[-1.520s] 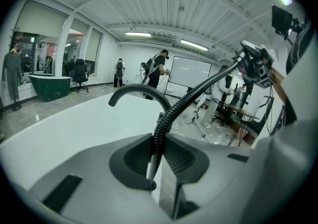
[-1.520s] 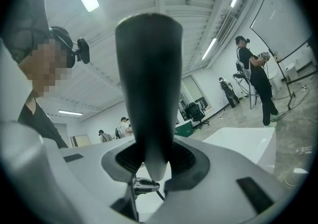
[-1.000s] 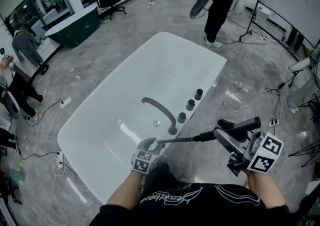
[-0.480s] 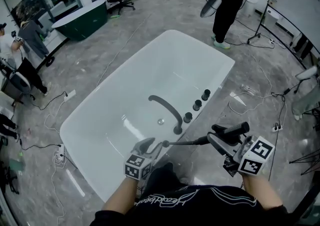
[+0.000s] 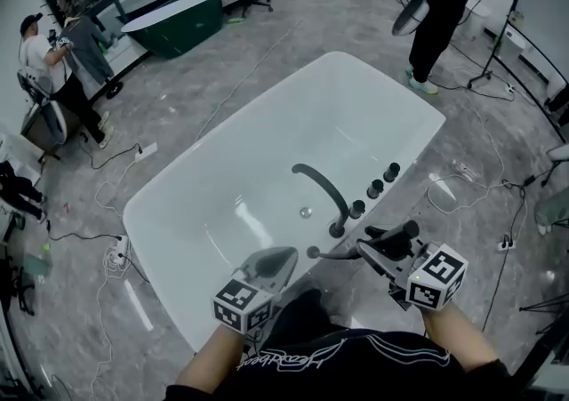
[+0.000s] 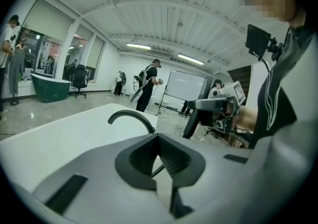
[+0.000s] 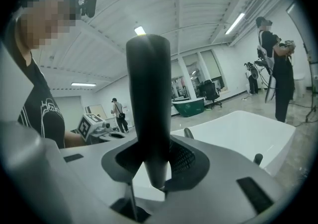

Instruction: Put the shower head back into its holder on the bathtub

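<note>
The black shower head (image 5: 392, 240) lies across my right gripper (image 5: 384, 251), which is shut on its handle just off the near right rim of the white bathtub (image 5: 222, 186). Its thin dark hose (image 5: 338, 254) runs left to a small dark fitting (image 5: 313, 252) on the rim. In the right gripper view the handle (image 7: 148, 104) stands upright between the jaws. My left gripper (image 5: 286, 257) hovers over the near rim, shut and empty; in its own view the pads (image 6: 169, 161) meet with nothing between them.
A dark curved spout (image 5: 318, 184) and three round knobs (image 5: 374, 188) line the tub's right rim. Cables (image 5: 462, 181) trail over the grey floor. A person (image 5: 440, 8) stands beyond the tub's far end, others (image 5: 67, 61) at the left by a green tub (image 5: 173, 21).
My left gripper has let go of the hose, shut and risen off the rim. My right gripper has carried the shower head lower and closer to the tub.
</note>
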The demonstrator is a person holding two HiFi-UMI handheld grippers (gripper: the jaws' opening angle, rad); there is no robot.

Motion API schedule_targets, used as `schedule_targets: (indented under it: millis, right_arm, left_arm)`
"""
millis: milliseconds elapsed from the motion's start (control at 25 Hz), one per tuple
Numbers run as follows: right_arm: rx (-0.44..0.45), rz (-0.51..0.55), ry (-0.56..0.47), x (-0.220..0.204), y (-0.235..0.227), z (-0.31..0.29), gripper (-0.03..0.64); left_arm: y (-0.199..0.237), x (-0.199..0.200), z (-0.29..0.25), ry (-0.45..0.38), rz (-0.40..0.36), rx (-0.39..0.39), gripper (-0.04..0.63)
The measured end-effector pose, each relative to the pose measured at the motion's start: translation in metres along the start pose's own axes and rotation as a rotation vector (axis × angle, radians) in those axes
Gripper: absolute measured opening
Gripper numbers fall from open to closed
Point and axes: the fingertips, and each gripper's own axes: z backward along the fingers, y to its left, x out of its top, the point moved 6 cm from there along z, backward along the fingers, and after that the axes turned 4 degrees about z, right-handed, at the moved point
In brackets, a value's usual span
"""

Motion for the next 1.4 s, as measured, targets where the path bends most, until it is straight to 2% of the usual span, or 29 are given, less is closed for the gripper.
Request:
schedule_targets:
  millis: [160, 240, 480, 680, 800, 920, 1400]
  right_arm:
    - [0.042, 0.097, 0.051, -0.015, 0.007, -0.030, 0.126]
    - [0.058, 0.136, 0.077, -0.026, 0.009, -0.045, 0.126]
    - [0.065, 0.172, 0.191, -0.064, 0.009, -0.093, 0.126]
    - [0.072, 0.167, 0.263, -0.095, 0.003, -0.127, 0.126]
    - [0.080, 0.178, 0.306, -0.112, 0.001, -0.143, 0.126]
    - [0.086, 0.185, 0.327, -0.125, -0.002, -0.158, 0.126]
    - [0.057, 0.150, 0.426, -0.181, -0.012, -0.203, 0.126]
  left_arm:
    - [-0.006, 0.002, 0.017, -0.002, -0.019, -0.006, 0.003]
    - [-0.003, 0.001, 0.025, -0.013, 0.002, 0.000, 0.005]
    - [0.018, -0.010, 0.048, -0.026, 0.046, 0.068, 0.005]
    - [0.030, -0.009, 0.052, -0.034, 0.087, 0.087, 0.003]
    - [0.031, -0.010, 0.053, -0.028, 0.085, 0.083, 0.003]
    - [0.035, -0.010, 0.055, -0.026, 0.079, 0.087, 0.005]
    - [0.054, -0.015, 0.060, -0.010, 0.136, 0.099, 0.005]
